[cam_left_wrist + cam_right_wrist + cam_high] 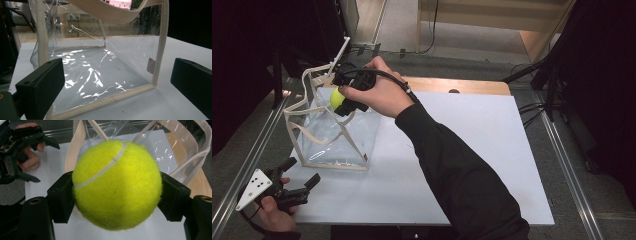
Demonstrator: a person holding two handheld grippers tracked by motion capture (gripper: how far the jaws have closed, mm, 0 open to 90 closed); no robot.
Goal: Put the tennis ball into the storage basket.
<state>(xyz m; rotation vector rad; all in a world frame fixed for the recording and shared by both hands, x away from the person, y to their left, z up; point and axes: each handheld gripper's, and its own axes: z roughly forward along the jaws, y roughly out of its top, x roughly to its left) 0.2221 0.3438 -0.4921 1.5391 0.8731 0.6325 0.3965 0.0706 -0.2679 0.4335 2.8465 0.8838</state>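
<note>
- The right gripper (343, 100) is clamping a yellow-green tennis ball (336, 98) between its two black jaws — in the right gripper view the ball (117, 185) is sitting squarely between the pads, its white seam curving across the upper left face.
- In the high view that gripper and ball are hanging at about ten o'clock on the bench (472, 150), just over the open mouth of a clear plastic bag (337, 135) with cream fabric trim.
- The person's right hand (382, 92) is wrapping around the gripper body, with the dark sleeve (457, 170) running down toward six o'clock.
- The bag is standing upright on the white bench top, its cream straps (307, 85) looping loosely above the rim; I cannot tell whether the ball is touching the rim or a strap.
- The left gripper (299, 182) is lying low at about eight o'clock, just off the bag's near corner and apart from it — its jaws are standing wide with nothing between them.
- In the left gripper view the spread jaws are framing the bag's side wall (100, 72) and its cream bottom edge (105, 101); glare is streaking the plastic, and the bag's floor looks bare.
- The left hand (277, 212) is holding the grey three-cornered plate end at the bench's near-left corner.
</note>
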